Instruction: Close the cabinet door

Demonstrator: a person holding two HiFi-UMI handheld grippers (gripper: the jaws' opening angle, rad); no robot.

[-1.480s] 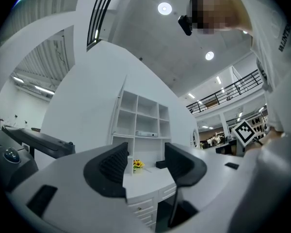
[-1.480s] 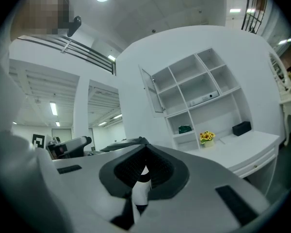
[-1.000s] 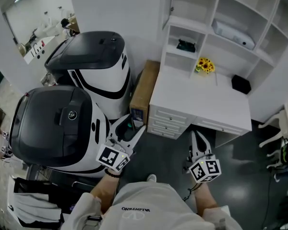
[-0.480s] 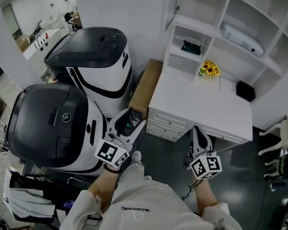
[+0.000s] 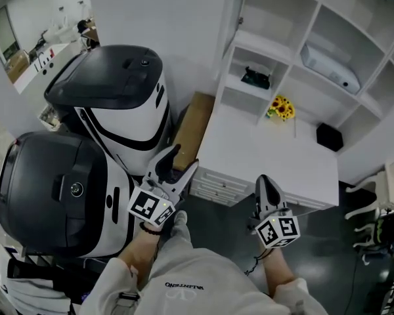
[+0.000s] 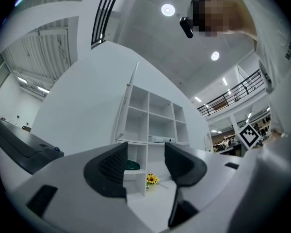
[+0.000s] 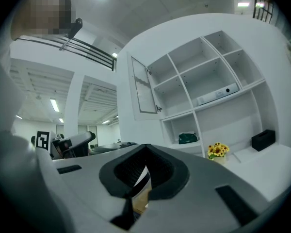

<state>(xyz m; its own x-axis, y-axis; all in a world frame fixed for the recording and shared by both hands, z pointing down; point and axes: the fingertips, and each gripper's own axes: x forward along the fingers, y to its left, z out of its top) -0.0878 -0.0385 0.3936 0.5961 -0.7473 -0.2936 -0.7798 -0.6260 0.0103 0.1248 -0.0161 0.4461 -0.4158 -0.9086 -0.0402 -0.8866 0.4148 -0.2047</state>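
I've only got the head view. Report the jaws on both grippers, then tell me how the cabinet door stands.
Observer: In the left gripper view, the left gripper has its jaws apart with nothing between them.
Operator: Now the right one.
Observer: The right gripper is shut, with its tips together on nothing.
Operator: Give me the door.
Observer: The right gripper view shows the cabinet door standing open. It is hinged on the upper left edge of the shelf unit, and neither gripper touches it.
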